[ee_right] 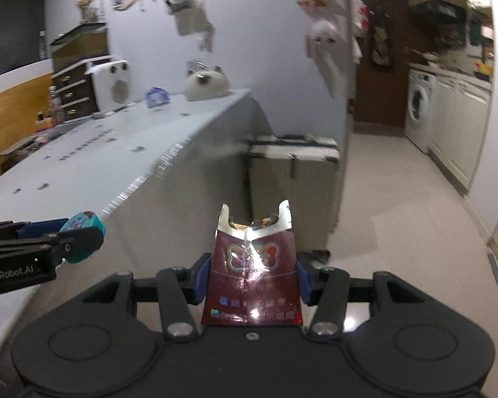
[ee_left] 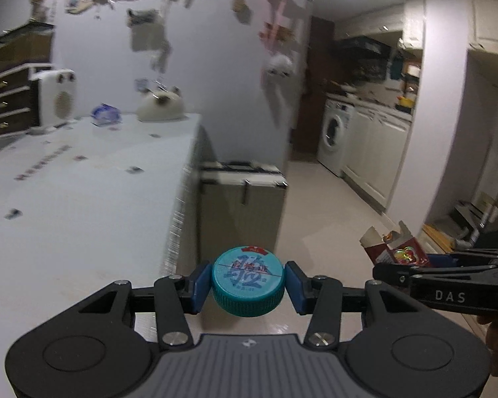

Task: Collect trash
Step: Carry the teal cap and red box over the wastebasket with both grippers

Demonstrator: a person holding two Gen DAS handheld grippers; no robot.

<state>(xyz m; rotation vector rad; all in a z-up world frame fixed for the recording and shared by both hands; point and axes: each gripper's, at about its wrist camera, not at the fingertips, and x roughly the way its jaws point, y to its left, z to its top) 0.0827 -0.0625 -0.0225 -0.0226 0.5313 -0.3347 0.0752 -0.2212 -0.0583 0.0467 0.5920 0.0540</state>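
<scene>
**Both grippers loaded: a bottle cap and an emptied carton**

The left gripper (ee_left: 248, 285) is clenched on a teal bottle cap (ee_left: 248, 282), its blue pads pressing the ribbed rim from either side, printed top facing up. The cap looks light, hard and stiff; the ribbing should give the pads some bite, but a round rim held at only two spots could pivot or pop out if the squeeze slackens. Across the rim, as now, seems the sound place to take it.

The right gripper (ee_right: 253, 278) is grasping a dark red carton (ee_right: 253, 272), torn open at the top, by its two narrow sides. It appears to be thin, glossy card, nearly weightless and easily crushed, so a firm grip will likely buckle it rather than lose it.

Both pieces hang over the pale floor just right of the white table (ee_left: 83, 182), with a grey case (ee_right: 295, 165) standing farther off.

No bin or bag shows in either view, so the drop-off place cannot be told. The surroundings are smeared by blur; small scraps on the table cannot be identified. The carton's lower edge is hidden behind the gripper body, and whether anything is inside it cannot be seen.
</scene>
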